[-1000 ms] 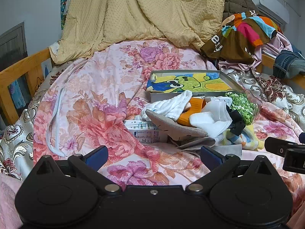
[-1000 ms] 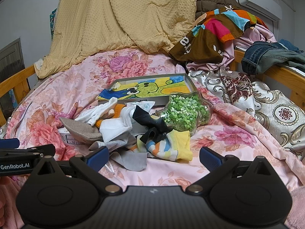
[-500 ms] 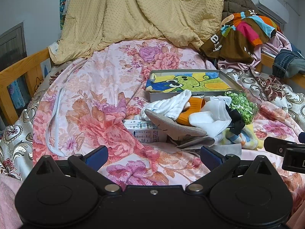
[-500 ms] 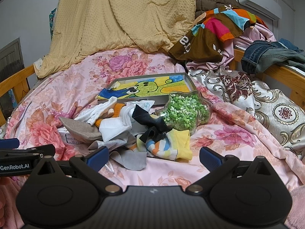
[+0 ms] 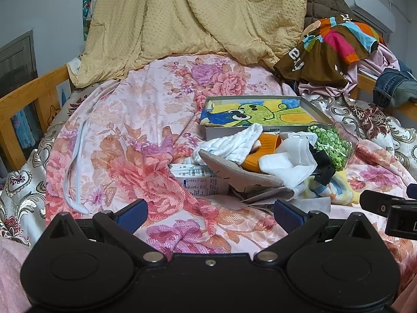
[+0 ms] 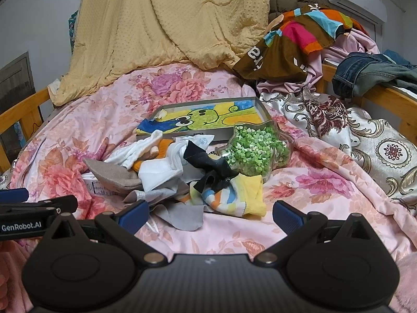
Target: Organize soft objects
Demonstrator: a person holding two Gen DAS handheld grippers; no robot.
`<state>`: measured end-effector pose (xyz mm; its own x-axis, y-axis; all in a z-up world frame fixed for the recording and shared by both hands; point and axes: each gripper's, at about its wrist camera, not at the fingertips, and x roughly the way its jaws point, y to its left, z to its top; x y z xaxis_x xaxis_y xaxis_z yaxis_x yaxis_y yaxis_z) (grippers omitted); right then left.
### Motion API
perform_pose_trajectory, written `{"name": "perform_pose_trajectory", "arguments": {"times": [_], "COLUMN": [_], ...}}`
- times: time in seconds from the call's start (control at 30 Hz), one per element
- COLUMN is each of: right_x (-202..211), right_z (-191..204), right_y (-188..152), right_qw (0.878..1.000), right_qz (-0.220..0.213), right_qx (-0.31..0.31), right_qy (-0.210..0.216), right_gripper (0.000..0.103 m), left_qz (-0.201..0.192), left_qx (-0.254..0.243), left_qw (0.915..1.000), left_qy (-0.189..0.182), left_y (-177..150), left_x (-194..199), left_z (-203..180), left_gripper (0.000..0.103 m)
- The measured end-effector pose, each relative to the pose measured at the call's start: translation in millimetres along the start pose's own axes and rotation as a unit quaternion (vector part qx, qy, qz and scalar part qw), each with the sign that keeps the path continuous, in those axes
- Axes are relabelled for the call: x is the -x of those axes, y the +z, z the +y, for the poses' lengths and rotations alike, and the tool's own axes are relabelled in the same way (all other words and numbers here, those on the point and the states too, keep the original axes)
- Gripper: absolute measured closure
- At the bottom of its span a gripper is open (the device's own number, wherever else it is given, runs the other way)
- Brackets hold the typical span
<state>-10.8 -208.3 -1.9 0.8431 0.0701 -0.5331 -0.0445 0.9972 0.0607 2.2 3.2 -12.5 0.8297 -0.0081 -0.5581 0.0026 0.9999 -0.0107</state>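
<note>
A pile of small soft things lies on the floral bedsheet: a white cloth (image 5: 234, 143), a grey-brown sock (image 5: 234, 169), an orange sock (image 5: 263, 151), a black piece (image 6: 208, 161) and a striped yellow sock (image 6: 234, 195). A shallow grey box (image 5: 260, 112) with a cartoon picture sits behind the pile. My left gripper (image 5: 209, 214) is open and empty, in front of the pile's left side. My right gripper (image 6: 209, 214) is open and empty, just in front of the striped sock.
A clear bag of green bits (image 6: 255, 154) leans on the pile's right. A printed packet (image 5: 200, 182) lies under the socks. A yellow blanket (image 5: 195, 20), colourful clothes (image 6: 299, 39) and jeans (image 6: 370, 73) are behind. Wooden bed rails (image 5: 31, 99) run along both sides.
Both views have shifted very slightly; the pile and both grippers stay as they were.
</note>
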Motion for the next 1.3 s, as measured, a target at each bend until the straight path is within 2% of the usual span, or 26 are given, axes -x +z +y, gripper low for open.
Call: {"name": "perform_pose_trajectory", "arguments": {"times": [0.13, 0.47, 0.9, 1.17, 1.3], "right_x": [-0.5, -14.0, -56.8, -80.7, -92.2], "right_z": [-1.3, -1.6, 4.2, 26.1, 37.5], "right_y": [1.3, 13.4, 43.0, 50.9, 50.6], "right_qw": [1.000, 0.999, 0.993, 0.972, 0.955], "right_qz": [0.006, 0.035, 0.041, 0.021, 0.003], "right_qx": [-0.004, 0.008, 0.101, 0.223, 0.287], "right_qy": [0.010, 0.036, 0.047, 0.069, 0.079], "right_gripper": [0.000, 0.000, 0.000, 0.000, 0.000], "left_qz": [0.009, 0.043, 0.089, 0.127, 0.130], "left_qx": [0.015, 0.062, 0.045, 0.030, 0.043], "left_qw": [0.9998, 0.9967, 0.9929, 0.9882, 0.9865], "left_qy": [0.001, -0.030, -0.065, -0.080, -0.089], "left_y": [-0.1, 23.6, 56.8, 69.9, 67.2], "left_x": [-2.1, -16.8, -63.2, -101.4, -111.9], "left_z": [6.7, 21.0, 17.0, 17.3, 19.7], "left_gripper": [0.001, 0.001, 0.001, 0.001, 0.001]}}
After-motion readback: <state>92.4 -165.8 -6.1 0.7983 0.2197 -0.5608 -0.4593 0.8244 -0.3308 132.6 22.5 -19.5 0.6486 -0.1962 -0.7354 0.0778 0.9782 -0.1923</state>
